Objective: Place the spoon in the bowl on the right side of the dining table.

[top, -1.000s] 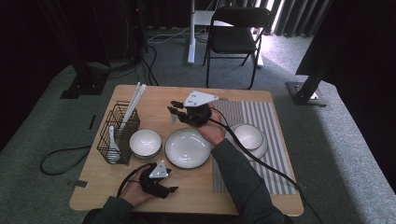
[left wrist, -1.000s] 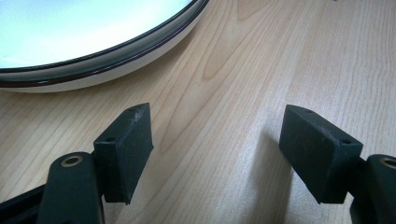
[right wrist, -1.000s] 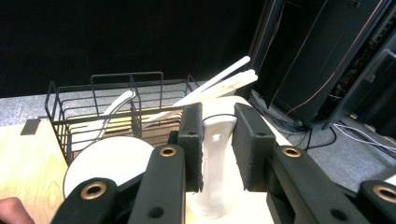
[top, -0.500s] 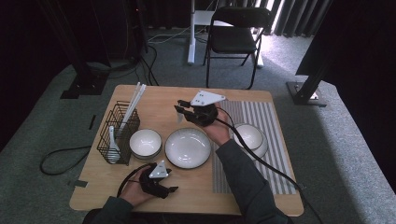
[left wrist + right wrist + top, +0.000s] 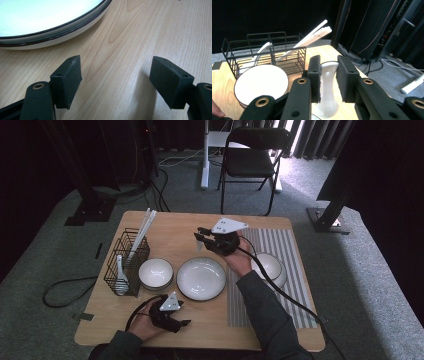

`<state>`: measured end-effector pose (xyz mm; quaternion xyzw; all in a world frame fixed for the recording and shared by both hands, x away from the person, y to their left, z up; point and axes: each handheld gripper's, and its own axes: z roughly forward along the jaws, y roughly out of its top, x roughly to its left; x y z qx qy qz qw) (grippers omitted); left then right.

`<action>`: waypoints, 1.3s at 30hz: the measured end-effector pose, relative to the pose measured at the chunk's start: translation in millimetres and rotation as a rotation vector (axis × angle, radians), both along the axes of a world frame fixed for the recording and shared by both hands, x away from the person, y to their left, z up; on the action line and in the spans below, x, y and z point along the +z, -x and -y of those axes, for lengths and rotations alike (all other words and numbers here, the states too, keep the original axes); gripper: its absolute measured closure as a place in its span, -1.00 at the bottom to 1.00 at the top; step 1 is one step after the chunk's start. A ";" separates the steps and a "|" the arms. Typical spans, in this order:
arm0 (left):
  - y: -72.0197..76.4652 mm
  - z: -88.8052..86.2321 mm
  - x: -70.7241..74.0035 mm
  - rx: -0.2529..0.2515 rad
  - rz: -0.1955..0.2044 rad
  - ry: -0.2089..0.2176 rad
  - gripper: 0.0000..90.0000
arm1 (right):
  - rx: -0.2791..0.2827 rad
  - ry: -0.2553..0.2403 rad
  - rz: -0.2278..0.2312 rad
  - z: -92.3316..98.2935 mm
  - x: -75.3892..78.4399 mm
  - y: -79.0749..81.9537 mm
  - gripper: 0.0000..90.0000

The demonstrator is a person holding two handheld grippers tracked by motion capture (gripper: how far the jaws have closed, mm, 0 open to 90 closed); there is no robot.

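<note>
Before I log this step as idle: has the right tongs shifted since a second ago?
Yes. In the high view the right tongs, shut on a white spoon, have drifted rightward, toward the striped placemat and away from the wire basket.

The table (image 5: pixel 130 37) is pale wood with a smooth, matt grain. Just beyond the left claw (image 5: pixel 116 80), whose pads look like rough matt rubber, the plate (image 5: pixel 50 27) is glossy glazed ceramic. Between the right claw's (image 5: pixel 329 75) pads sits a glossy white ceramic spoon (image 5: pixel 327 95); beyond it stands a black wire basket (image 5: pixel 262 55).
</note>
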<state>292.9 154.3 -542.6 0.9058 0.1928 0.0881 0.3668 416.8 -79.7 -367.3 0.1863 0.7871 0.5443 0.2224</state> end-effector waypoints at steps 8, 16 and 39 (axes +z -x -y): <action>0.0 0.1 -0.1 0.001 0.000 0.001 -0.42 | -0.017 -0.005 -0.006 9.4 -1.2 0.0 0.64; -0.1 0.1 -0.2 0.000 0.001 0.002 -0.42 | -0.034 -0.006 -0.011 18.9 -2.8 0.0 0.64; 0.1 0.2 -0.2 0.001 0.000 0.002 -0.42 | -0.098 -0.028 -0.022 50.2 -8.9 -1.0 0.64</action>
